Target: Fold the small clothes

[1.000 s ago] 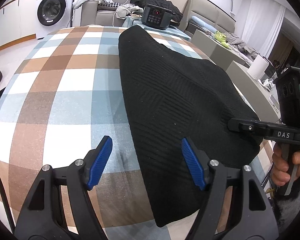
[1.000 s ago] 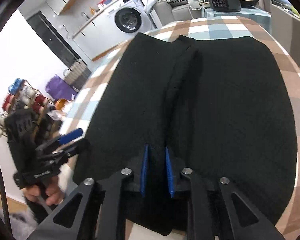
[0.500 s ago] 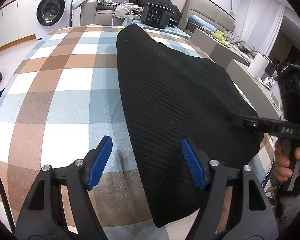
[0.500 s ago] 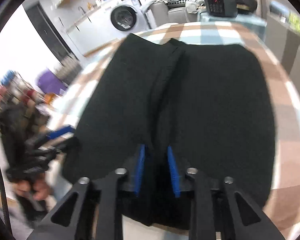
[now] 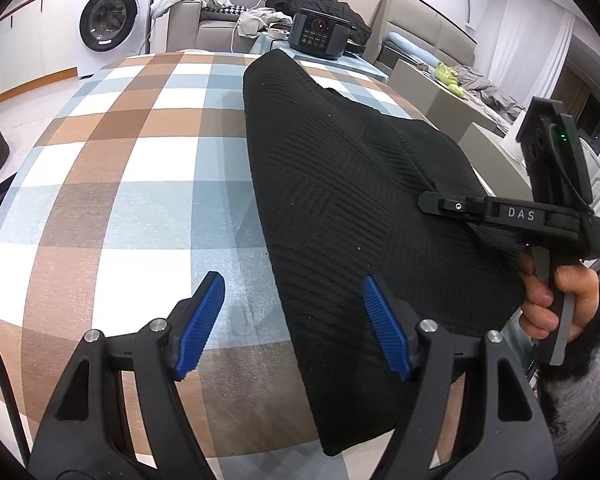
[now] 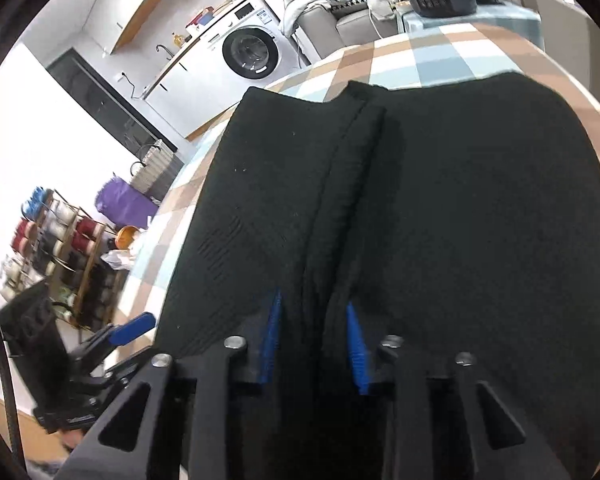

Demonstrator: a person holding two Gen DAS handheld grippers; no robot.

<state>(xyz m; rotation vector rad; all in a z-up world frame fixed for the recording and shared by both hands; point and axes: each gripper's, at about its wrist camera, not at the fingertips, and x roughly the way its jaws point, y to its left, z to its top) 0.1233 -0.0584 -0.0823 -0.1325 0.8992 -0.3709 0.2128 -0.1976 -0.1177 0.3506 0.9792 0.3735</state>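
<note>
A black knit garment (image 5: 340,184) lies on the checked tablecloth (image 5: 132,168); it fills the right wrist view (image 6: 460,216). My left gripper (image 5: 292,320) is open and empty, low over the cloth, its right finger over the garment's near edge. My right gripper (image 6: 314,340) is shut on a ridge of the garment's near hem and lifts it a little. It shows from the side in the left wrist view (image 5: 432,202), at the garment's right edge. The left gripper shows in the right wrist view (image 6: 132,328).
A dark appliance with buttons (image 5: 320,36) stands beyond the table's far end. A washing machine (image 5: 108,28) and a sofa with clothes (image 5: 220,12) are behind. Shelves with spools (image 6: 60,248) stand left of the table. The table's near edge (image 5: 260,456) is close.
My right gripper's jaws have widened slightly around the pinched hem and lifted it, drawing the garment's right side up. The left gripper has barely moved.
</note>
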